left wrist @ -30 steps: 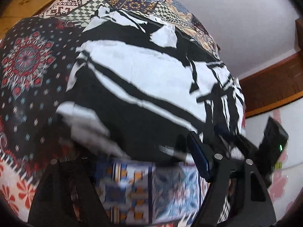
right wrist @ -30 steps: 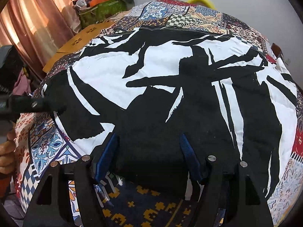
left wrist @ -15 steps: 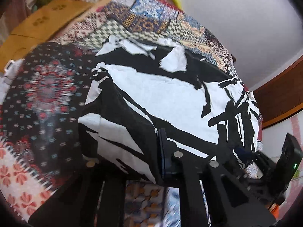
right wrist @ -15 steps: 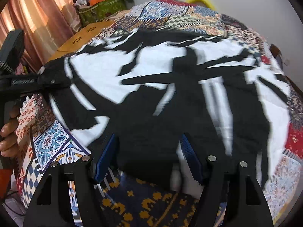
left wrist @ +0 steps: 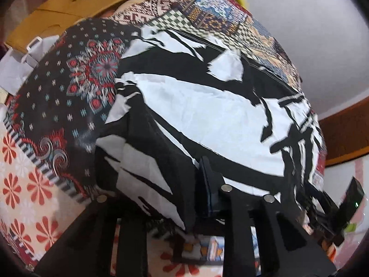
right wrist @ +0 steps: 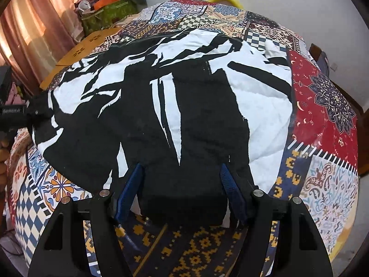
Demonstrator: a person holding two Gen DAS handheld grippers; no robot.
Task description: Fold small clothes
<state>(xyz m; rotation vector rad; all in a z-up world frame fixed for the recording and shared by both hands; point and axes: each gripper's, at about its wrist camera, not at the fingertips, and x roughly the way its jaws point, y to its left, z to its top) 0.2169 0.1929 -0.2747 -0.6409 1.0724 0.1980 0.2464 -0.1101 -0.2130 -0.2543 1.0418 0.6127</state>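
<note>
Right wrist: patchwork bedspread point(right wrist: 322, 106) (pink curtain point(right wrist: 34, 30) left) under black-and-white garment point(right wrist: 161, 106).

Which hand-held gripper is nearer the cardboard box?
Left. The left hand-held gripper grips the garment edge on the cardboard box's side; the right hand-held gripper sits farther away.

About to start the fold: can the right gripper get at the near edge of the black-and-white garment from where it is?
Probably yes. The right gripper is open, with the black-and-white garment edge already lying between its fingers on the patchwork cover, nothing blocking.
</note>
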